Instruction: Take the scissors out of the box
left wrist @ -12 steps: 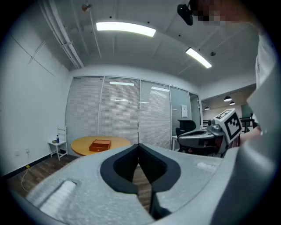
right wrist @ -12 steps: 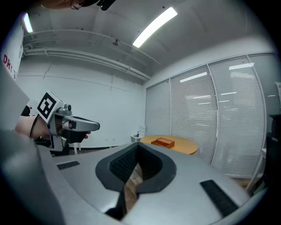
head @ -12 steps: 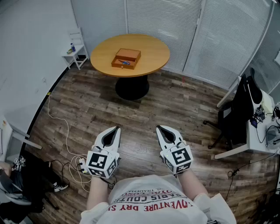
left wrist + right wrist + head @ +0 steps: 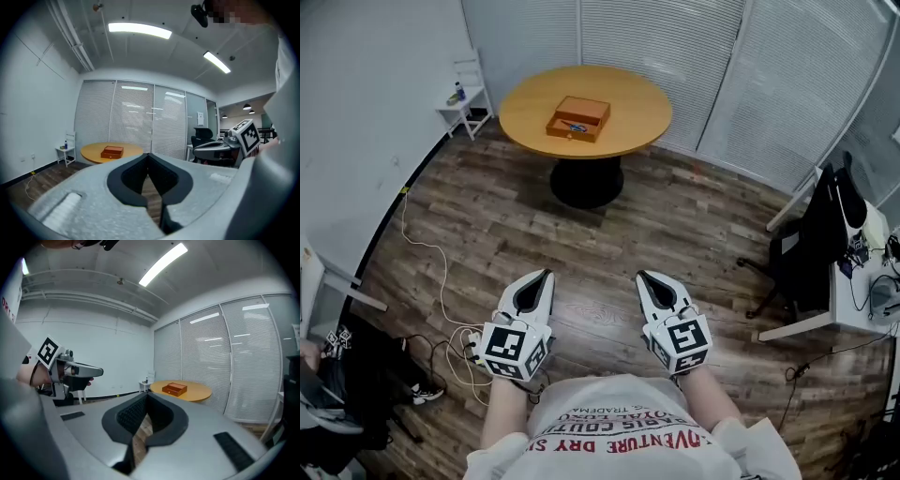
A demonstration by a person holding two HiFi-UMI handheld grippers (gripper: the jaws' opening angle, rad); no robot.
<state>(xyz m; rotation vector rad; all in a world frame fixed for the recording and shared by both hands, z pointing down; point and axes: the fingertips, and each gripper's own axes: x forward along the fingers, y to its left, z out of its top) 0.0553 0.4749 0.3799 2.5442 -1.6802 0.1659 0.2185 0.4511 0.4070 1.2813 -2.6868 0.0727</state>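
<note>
Left gripper [image 4: 546, 277] and right gripper [image 4: 643, 278] jaws are pressed together, empty. The box [image 4: 578, 118] sits far off on the counter [image 4: 630, 101]: approach first, then spread 1 gripper's jaws over the scissors [image 4: 575, 127].

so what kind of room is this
Most likely an office meeting room: a round wooden table stands on a wood-plank floor, white blinds cover the partition walls behind it, and a black office chair sits by a desk at the right.
</note>
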